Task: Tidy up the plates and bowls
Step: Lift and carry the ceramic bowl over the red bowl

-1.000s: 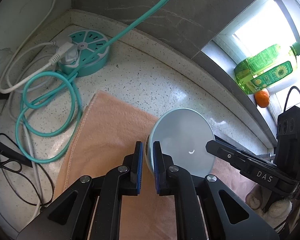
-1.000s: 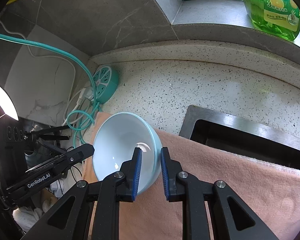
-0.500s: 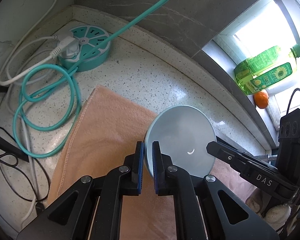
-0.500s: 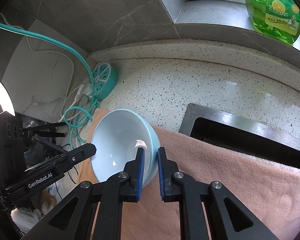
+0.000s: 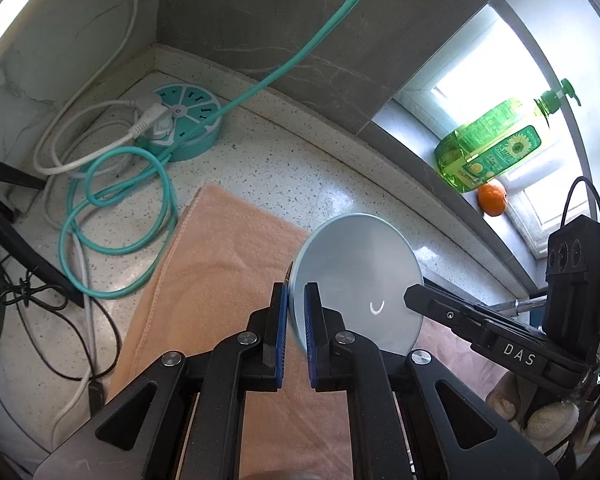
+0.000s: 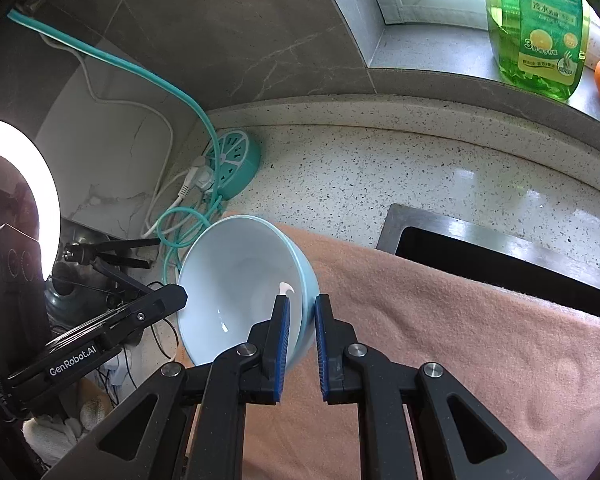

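A light blue bowl [image 5: 360, 280] is held tilted above a pink towel [image 5: 220, 264], gripped from both sides. My left gripper [image 5: 296, 308] is shut on its left rim. My right gripper [image 6: 300, 312] is shut on the opposite rim of the bowl [image 6: 236, 280], one finger inside and one outside. The right gripper's body shows at the right of the left wrist view [image 5: 500, 344], and the left gripper's body shows at the left of the right wrist view [image 6: 100, 340].
A teal round power strip [image 5: 180, 124] with coiled teal and white cables [image 5: 112, 208] lies in the counter corner. A sink [image 6: 500, 256] sits behind the towel [image 6: 440, 320]. A green soap bottle [image 5: 496, 144] and an orange [image 5: 493, 198] stand on the window sill.
Both grippers closed tighter on the bowl's rim. The bowl was lifted and tilted more upright above the towel.
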